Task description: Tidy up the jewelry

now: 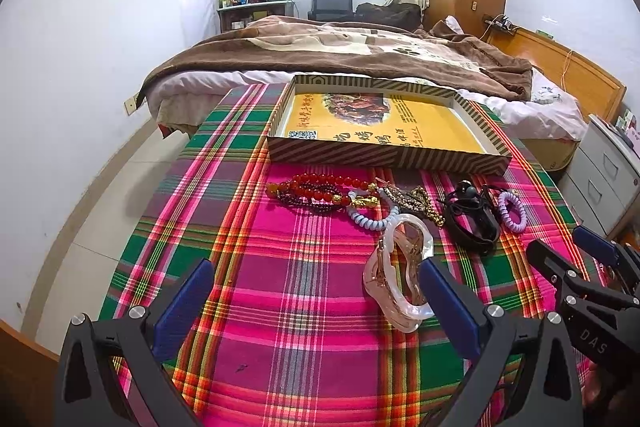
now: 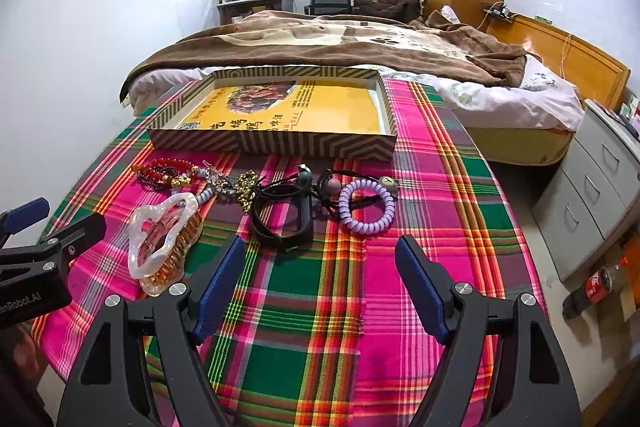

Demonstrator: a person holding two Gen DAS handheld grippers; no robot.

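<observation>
Crowding the far side of the plaid-covered surface [image 2: 304, 291], a shallow striped box [image 1: 384, 157] with a yellow printed sheet inside stands between the jewelry and the bed [image 1: 320, 55] beyond, while a grey drawer cabinet [image 2: 596, 195] and a cola bottle [image 2: 592, 287] on the floor sit off to the right. Just near of the box the jewelry lies in a loose row: red bead bracelets [image 1: 320, 189] at the left, a pale blue coil tie [image 1: 372, 221] and a gold chain [image 1: 426, 205] tangled beside them, a black band [image 2: 286, 217] with black cords in the middle, and a purple coil hair tie [image 2: 366, 207] at the right. A clear pearly hair claw [image 1: 396, 275] lies nearer than the row, on its side. The left hand-held gripper [image 1: 320, 297] hovers low with its blue pads spread wide and nothing between them; the claw sits just at the inner side of its right finger, whether touching I cannot tell. The right hand-held gripper [image 2: 320, 285] is likewise spread and empty, with the black band and purple tie just beyond its fingertips and the claw off to the left of its left finger [image 2: 220, 283].
</observation>
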